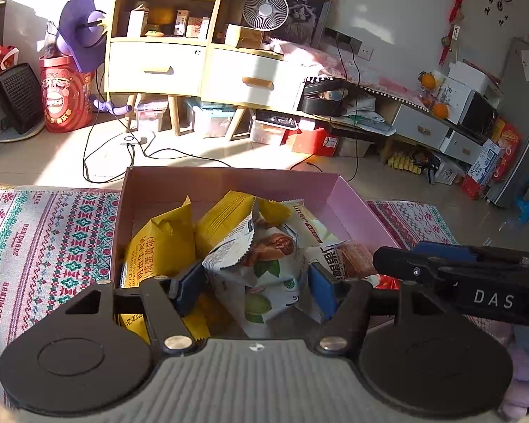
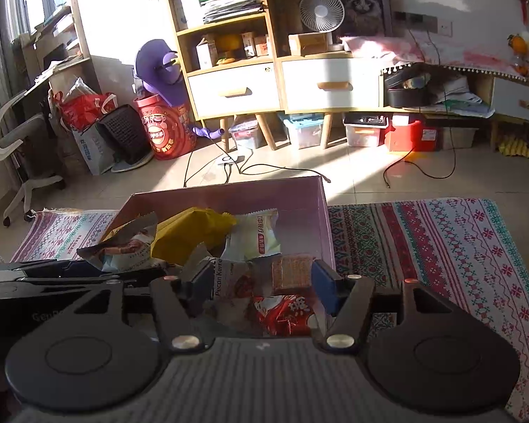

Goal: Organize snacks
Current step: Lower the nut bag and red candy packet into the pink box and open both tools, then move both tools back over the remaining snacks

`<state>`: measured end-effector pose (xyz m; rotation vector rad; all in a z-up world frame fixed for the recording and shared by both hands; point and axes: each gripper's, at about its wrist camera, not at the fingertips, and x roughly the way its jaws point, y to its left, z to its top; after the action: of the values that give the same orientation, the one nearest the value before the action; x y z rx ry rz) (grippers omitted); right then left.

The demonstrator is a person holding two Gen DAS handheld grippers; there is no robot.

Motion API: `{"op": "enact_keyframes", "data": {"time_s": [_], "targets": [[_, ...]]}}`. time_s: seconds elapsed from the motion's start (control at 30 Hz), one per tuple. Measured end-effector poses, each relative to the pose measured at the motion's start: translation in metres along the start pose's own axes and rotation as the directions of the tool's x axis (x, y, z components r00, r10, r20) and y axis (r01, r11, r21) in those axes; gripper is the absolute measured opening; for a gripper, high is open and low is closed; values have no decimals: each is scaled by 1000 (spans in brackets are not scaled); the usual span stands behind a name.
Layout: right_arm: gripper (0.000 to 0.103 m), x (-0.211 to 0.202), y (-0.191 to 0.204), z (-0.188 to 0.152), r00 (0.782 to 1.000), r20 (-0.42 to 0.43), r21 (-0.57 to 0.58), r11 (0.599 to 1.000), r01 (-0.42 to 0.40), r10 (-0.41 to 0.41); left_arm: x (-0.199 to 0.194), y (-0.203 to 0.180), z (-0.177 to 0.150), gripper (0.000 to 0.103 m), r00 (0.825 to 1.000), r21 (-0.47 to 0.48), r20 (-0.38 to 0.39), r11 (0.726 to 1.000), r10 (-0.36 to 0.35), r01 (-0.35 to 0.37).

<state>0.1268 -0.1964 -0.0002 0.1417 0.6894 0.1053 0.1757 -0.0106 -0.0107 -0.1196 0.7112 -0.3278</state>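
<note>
A pink cardboard box (image 1: 229, 176) sits on a patterned cloth and holds several snack packets. In the left wrist view, yellow packets (image 1: 158, 243) lie at the box's left. A white packet with a nut picture (image 1: 264, 261) stands between the blue pads of my left gripper (image 1: 255, 287), which is open over the box. In the right wrist view my right gripper (image 2: 261, 287) is open over the near corner of the box (image 2: 229, 190). A pecan packet (image 2: 225, 282), a wafer packet (image 2: 292, 271) and a red packet (image 2: 282, 313) lie loose between its pads. Each gripper shows at the edge of the other's view.
The patterned cloth (image 2: 441, 246) spreads to both sides of the box. Beyond it lie a tiled floor with black cables (image 2: 264, 167), a wooden drawer cabinet (image 2: 282, 84), storage bins, a red drum (image 1: 65, 95) and an office chair (image 2: 21, 148).
</note>
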Motion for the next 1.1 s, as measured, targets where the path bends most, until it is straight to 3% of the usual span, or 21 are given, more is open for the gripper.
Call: {"op": "enact_keyframes", "data": {"time_s": [0.17,0.47,0.8,1.1], "targets": [[70,-9,-3,0,1000,-7,-4,1000,11,-11,-10,-4,2,93,1000,2,16,1000,4,-4],[85,-38,-3,-4,1000,-11,-15,999,29,-29,-45,-12,-1,102,1000,24,13,1000,20,-20],[94,-72,-6,-16,1000,4,47,999,28,-28,-93,-18,-22,103,996,76,-7,993,90,-89],[102,-87,4,-41,998,-30,-43,998,53,-54,-110,-15,-51,103,989,106,-48,985,140,-134]]}}
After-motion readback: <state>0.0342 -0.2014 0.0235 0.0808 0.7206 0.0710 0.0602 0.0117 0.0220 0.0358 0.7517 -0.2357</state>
